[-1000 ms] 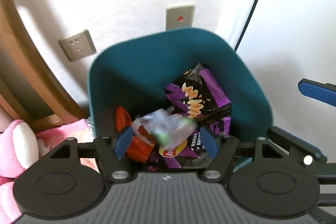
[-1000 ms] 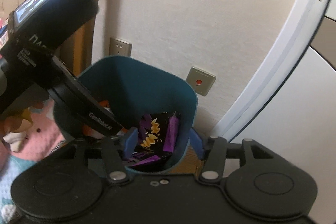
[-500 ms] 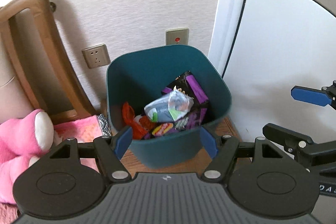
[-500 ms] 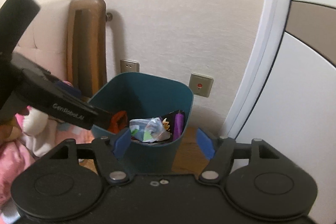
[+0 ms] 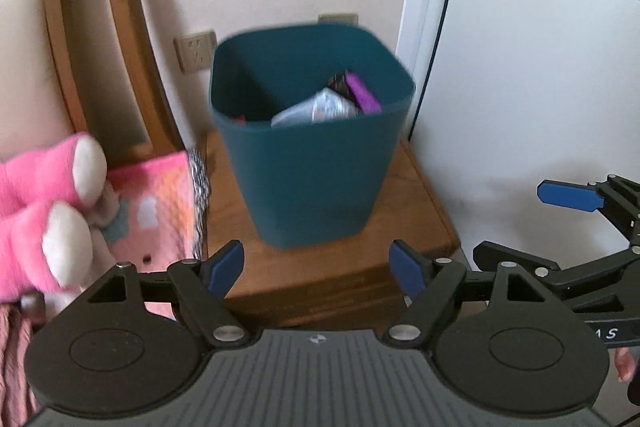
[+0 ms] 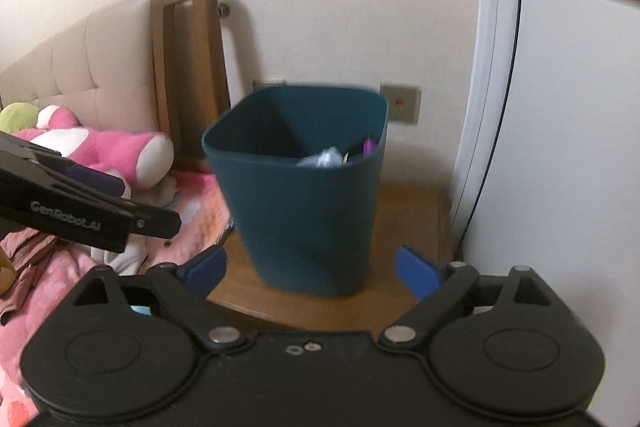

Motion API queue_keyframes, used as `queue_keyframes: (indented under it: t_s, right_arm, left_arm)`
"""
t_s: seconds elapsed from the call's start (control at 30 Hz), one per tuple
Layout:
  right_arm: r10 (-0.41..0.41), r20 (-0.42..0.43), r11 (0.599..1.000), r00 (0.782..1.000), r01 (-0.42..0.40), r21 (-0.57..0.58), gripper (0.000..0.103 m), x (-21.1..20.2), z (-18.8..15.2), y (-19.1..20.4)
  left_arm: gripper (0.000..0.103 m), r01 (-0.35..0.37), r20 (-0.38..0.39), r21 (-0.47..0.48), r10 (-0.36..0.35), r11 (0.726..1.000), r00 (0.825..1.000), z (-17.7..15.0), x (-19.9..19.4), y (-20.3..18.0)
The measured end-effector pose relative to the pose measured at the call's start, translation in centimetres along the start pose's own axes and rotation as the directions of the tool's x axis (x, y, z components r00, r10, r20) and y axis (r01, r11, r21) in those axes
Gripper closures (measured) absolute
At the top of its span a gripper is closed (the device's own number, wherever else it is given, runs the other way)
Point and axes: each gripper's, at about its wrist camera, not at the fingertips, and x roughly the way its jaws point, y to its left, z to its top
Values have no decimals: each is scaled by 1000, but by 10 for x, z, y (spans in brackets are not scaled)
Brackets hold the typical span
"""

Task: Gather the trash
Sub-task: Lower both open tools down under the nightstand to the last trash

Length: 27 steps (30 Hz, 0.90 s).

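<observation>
A dark teal waste bin (image 5: 312, 163) (image 6: 312, 203) stands on a wooden bedside cabinet (image 5: 344, 267). Inside it lie a clear crumpled wrapper (image 5: 316, 109) (image 6: 324, 159) and a purple and black snack bag (image 5: 358, 91). My left gripper (image 5: 318, 269) hangs in front of the bin, its jaws opening, nothing between them. My right gripper (image 6: 312, 269) is also short of the bin, jaws opening wide and empty. In the left wrist view the right gripper's blue fingertips (image 5: 568, 195) show at the right edge.
A bed with a pink quilt (image 5: 156, 211) and a pink plush toy (image 5: 44, 203) (image 6: 116, 147) lies left of the cabinet. A wooden frame (image 5: 92, 39) leans on the wall, with wall sockets (image 5: 196, 53) behind the bin. A white door (image 5: 540, 87) stands at the right.
Both grippers have drawn back from above the bin, which now looks smaller and farther. The clear wrapper that was falling between the left fingers now lies in the bin. Both sets of jaws stand wider.
</observation>
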Motion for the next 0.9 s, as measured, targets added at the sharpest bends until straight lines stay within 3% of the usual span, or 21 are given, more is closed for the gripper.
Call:
queue_keyframes:
  t_s: [0.2, 0.43, 0.57, 0.73, 0.9]
  right_arm:
    - [32, -61, 999, 998, -30, 37, 4, 19, -50, -2]
    - [61, -197, 997, 979, -49, 65, 2, 60, -122, -1]
    - [70, -298, 995, 952, -47, 83, 2, 93, -177, 0]
    - [77, -418, 993, 905, -31, 115, 2, 140, -251, -1]
    - [88, -532, 989, 842, -10, 147, 2, 191, -342, 1]
  left_arm:
    - [19, 16, -82, -31, -18, 999, 997, -48, 36, 4]
    - [15, 14, -221, -67, -29, 998, 975, -116, 109, 11]
    - [2, 28, -292, -89, -53, 996, 955, -154, 162, 14]
    - [2, 19, -374, -127, -66, 992, 925, -207, 241, 19]
    - [2, -36, -425, -164, -37, 986, 904, -264, 331, 28]
